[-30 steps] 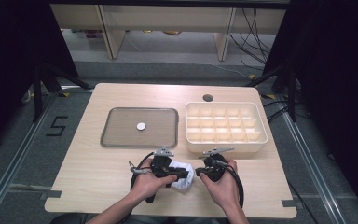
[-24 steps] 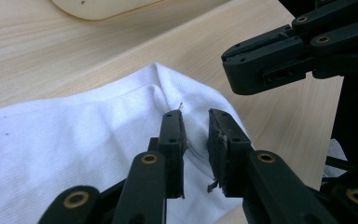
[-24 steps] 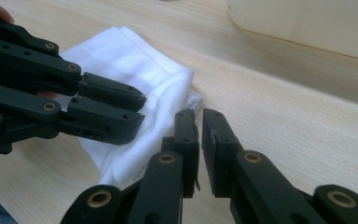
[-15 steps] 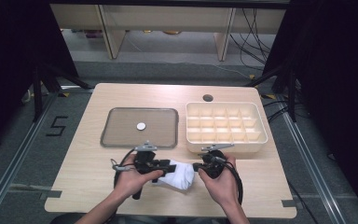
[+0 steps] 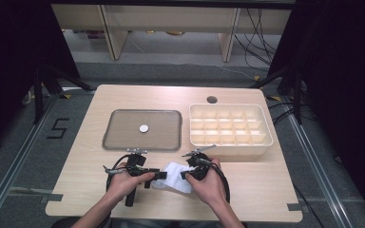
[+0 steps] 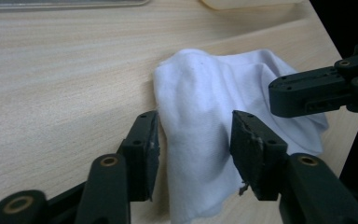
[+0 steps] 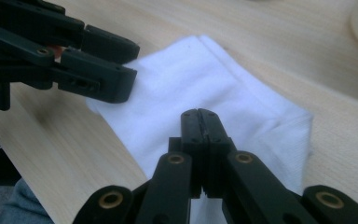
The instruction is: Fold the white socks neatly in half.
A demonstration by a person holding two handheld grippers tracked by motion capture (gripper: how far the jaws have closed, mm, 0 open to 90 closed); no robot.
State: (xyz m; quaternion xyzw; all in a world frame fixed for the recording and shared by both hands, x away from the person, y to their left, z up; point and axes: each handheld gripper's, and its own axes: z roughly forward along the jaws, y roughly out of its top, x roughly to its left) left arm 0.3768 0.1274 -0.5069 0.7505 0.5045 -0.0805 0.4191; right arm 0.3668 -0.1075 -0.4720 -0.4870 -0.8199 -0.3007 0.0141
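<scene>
- Two grippers sit on my screen at the near edge of the table point(image 5: 76, 190), both at the white cloth point(image 5: 173, 176) — it lies crumpled between the hands, at about 6 o'clock from the table's middle.
- My left gripper point(image 6: 193, 140) has its jaws spread, one on each side of a raised fold of the cloth; I can't tell whether the pads touch it.
- My right gripper point(image 7: 200, 122) has its jaws pressed together over the cloth; whether any fabric is caught between them I can't tell.
- At 12 o'clock from the left hand point(image 5: 123, 183) lies a grey tray point(image 5: 119, 137) with a small white disc point(image 5: 144, 128) on it.
- At 1 o'clock from the right hand point(image 5: 209, 183) stands a cream compartment box point(image 5: 228, 149) — its cells look bare.
</scene>
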